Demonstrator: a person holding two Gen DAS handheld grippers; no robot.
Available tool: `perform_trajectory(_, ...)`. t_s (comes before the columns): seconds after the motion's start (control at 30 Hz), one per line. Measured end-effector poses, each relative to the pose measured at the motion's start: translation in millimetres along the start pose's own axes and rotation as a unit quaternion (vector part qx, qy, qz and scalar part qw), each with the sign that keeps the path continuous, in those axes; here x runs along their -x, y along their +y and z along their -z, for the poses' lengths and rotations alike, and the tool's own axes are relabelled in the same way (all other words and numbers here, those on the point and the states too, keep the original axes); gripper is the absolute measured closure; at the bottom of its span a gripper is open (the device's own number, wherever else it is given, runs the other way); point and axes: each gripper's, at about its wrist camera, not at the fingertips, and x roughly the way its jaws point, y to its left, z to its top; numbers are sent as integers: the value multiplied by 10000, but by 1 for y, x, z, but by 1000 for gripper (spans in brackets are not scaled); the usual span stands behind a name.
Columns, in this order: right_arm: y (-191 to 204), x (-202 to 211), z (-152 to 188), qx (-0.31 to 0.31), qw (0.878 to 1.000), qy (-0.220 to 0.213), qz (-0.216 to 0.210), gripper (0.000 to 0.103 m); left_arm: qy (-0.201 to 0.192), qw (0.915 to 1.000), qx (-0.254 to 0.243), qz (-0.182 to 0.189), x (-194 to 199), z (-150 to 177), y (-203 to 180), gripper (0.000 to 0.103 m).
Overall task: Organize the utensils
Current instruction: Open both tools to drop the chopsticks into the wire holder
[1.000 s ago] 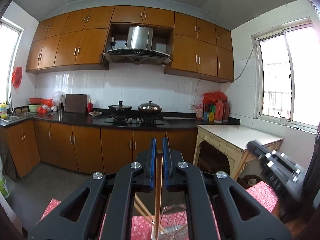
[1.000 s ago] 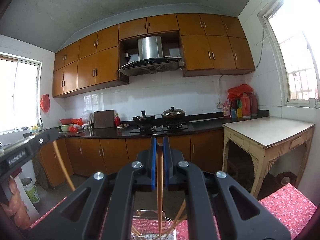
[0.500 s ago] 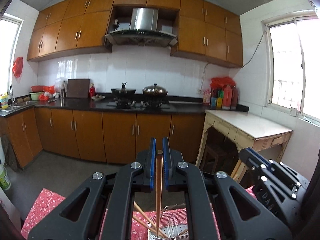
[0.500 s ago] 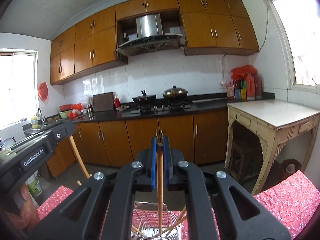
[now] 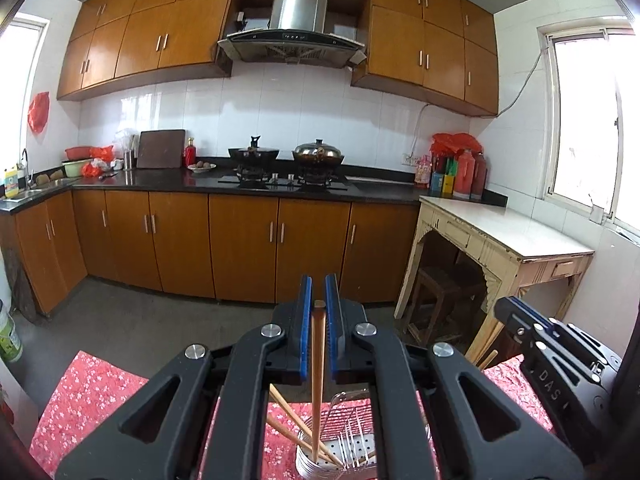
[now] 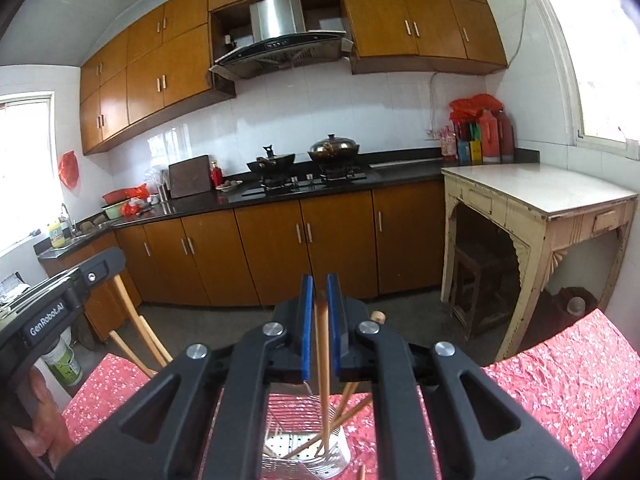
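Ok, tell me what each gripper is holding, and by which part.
Left gripper: one wooden chopstick, pinched near its upper end, its tip down in the metal holder. Right gripper: jaws opening around another chopstick's upper end.

Crowded drop zone over the utensil holder

The metal holder (image 6: pixel 308 450) on the red floral cloth (image 6: pixel 560 380) already bristles with slanting chopsticks (image 6: pixel 352 400), leaving a narrow gap at its middle. The left gripper (image 6: pixel 56 304) stands close on one side; the cloth beyond the right gripper (image 6: pixel 319 320) lies bare.
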Motion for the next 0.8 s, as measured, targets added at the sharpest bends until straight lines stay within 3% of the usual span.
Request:
perform_trajectory(0.07,-3,3,1,10,10000,-42,78,76,-13,10000,-1,-34,1,-1,2,96)
perform_trajectory(0.4,-22,32,11,40,9996,-79,262,76,19,9998,-23,-203,25,1,20,96)
perform_trajectory(0.63,-36,72,38,-13,9997,9,261,76,46,9994,-37,-354,62,24,38,95)
perform_trajectory(0.73,-39,89,60,18,9996,122,267,76,12,9990,-60,-452,81,43,43,90)
perform_trajectory(0.8,-40,101,77,77,9994,201,271,76,24,9986,-62,-527,94,60,46,82)
